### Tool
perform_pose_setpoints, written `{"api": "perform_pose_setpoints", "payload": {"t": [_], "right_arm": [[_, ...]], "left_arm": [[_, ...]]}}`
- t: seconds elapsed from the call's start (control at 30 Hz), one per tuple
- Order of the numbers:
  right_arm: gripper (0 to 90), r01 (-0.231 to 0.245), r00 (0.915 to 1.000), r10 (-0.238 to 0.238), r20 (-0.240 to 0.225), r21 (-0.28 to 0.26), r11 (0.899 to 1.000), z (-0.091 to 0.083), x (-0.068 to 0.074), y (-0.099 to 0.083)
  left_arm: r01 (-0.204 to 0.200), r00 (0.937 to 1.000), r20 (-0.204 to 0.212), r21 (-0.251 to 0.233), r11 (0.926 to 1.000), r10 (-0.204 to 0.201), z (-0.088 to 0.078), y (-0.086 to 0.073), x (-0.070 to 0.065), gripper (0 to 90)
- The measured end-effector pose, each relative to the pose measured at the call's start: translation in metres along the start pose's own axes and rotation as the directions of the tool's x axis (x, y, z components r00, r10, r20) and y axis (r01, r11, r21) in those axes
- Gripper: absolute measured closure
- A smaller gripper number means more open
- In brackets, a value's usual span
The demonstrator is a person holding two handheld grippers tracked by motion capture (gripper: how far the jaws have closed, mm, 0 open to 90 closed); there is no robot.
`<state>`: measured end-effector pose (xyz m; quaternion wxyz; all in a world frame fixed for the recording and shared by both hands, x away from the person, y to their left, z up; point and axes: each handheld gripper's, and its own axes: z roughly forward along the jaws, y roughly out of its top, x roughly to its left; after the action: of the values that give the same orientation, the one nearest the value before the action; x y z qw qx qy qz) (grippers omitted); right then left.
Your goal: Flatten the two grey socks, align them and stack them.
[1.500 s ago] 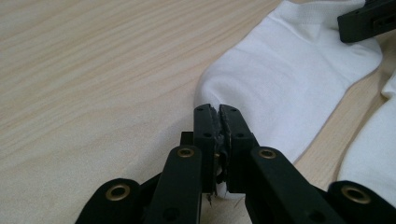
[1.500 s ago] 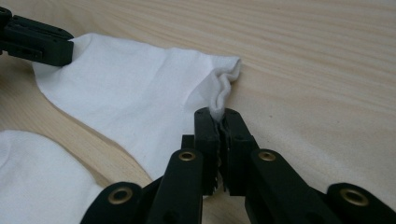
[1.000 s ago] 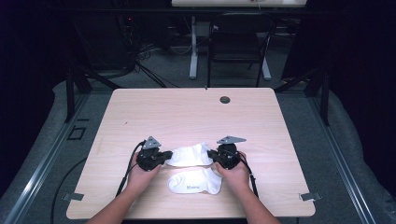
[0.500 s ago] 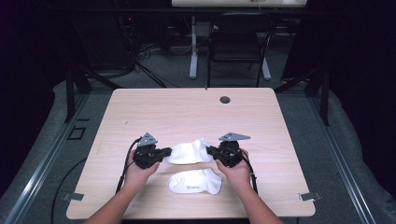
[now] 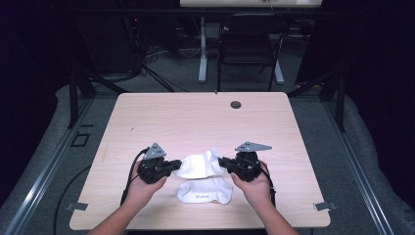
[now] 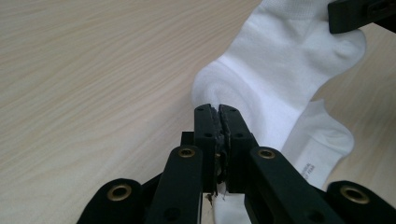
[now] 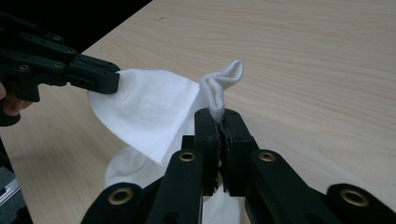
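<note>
A white sock (image 5: 198, 165) hangs stretched between my two grippers, lifted off the wooden table (image 5: 195, 117). My left gripper (image 5: 175, 164) is shut on its left end; in the left gripper view the sock (image 6: 275, 79) runs away from the closed jaws toward the other gripper. My right gripper (image 5: 223, 162) is shut on the right end, where a fold of the sock (image 7: 154, 109) sticks up above the jaws in the right gripper view. A second white sock (image 5: 205, 192) with small grey lettering lies flat on the table just below the lifted one.
A small dark round grommet (image 5: 236, 104) sits near the table's far edge. Beyond the table stand a dark chair (image 5: 249, 44) and a white desk leg (image 5: 201, 49) among floor cables. Metal brackets mark the table's front corners.
Both grippers have risen and drawn a little apart, lifting the upper sock off the lower one and pulling it taut. The lower sock has stayed put.
</note>
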<state>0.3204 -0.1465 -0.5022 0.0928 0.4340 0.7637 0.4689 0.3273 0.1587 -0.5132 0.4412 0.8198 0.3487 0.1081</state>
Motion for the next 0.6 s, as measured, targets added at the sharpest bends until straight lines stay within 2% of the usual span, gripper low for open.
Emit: {"api": "perform_pose_setpoints", "payload": {"t": [0.17,0.23,0.43,0.53,0.6], "right_arm": [[86.8,0.040,0.9992,-0.040,0.004,0.026,0.999,-0.008,0.010,-0.012],[86.8,0.036,0.9994,-0.036,-0.001,0.043,0.998,-0.010,0.013,-0.017],[86.8,0.034,0.9994,-0.034,-0.003,0.068,0.997,-0.015,0.017,-0.031],[86.7,0.043,0.9990,-0.043,0.005,0.077,0.996,-0.018,0.018,-0.037],[86.7,0.050,0.9986,-0.051,0.015,0.076,0.996,-0.020,0.018,-0.040]], "left_arm": [[0.001,0.9999,0.016,0.006,1.0000,-0.001,-0.006,-0.009,-0.009,86.5],[-0.006,0.9997,0.024,0.023,0.9997,0.005,-0.006,-0.014,-0.013,86.5],[-0.018,0.9995,0.026,0.031,0.9993,0.018,-0.004,-0.025,-0.023,86.5],[-0.024,0.9996,0.019,0.035,0.9991,0.023,-0.004,-0.029,-0.026,86.5],[-0.018,0.9993,0.033,0.031,0.9993,0.017,-0.002,-0.032,-0.025,86.5]]}}
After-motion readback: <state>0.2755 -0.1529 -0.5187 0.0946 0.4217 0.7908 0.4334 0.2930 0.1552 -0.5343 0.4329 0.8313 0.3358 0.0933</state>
